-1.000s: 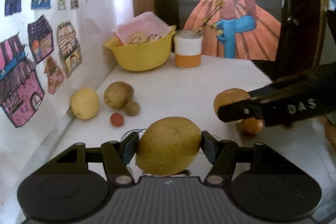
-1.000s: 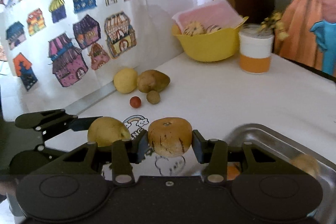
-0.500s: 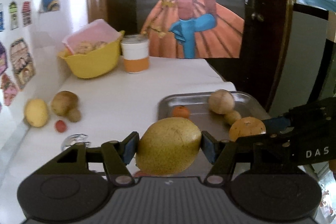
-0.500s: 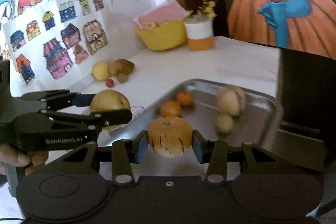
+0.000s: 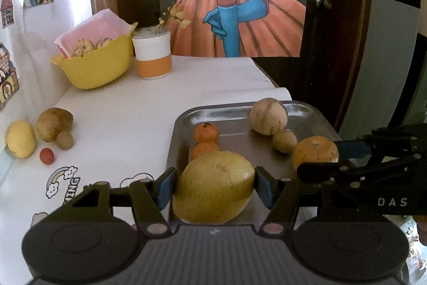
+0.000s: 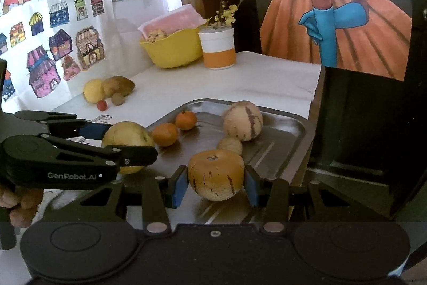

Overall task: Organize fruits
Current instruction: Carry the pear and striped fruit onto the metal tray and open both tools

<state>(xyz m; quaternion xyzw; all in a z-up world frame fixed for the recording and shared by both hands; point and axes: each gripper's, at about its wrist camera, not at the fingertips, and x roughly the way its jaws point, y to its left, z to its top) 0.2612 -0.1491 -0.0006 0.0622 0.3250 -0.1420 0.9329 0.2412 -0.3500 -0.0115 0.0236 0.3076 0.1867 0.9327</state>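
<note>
My left gripper [image 5: 213, 184] is shut on a large yellow pear [image 5: 213, 186], held over the near left corner of a metal tray [image 5: 240, 108]. My right gripper [image 6: 215, 178] is shut on an orange-tan striped melon [image 6: 216, 174] above the tray's [image 6: 291, 124] near side. In the tray lie two small oranges [image 5: 206, 132], a pale striped melon [image 5: 268, 116] and a small tan fruit [image 5: 284, 140]. Each gripper shows in the other's view: the right one [image 5: 316, 163] to the right, the left one [image 6: 128, 146] to the left.
At the table's left edge by the wall lie a lemon [image 5: 20, 138], a brown pear [image 5: 53, 123], a small brown fruit [image 5: 64, 140] and a red berry [image 5: 47, 155]. A yellow bowl [image 5: 96, 66] and an orange-white cup [image 5: 152, 55] stand at the back. A dark door [image 5: 341, 44] rises right.
Both grippers swung right from the loose fruit by the wall and now hang over the metal tray. Each keeps its fruit clamped.
</note>
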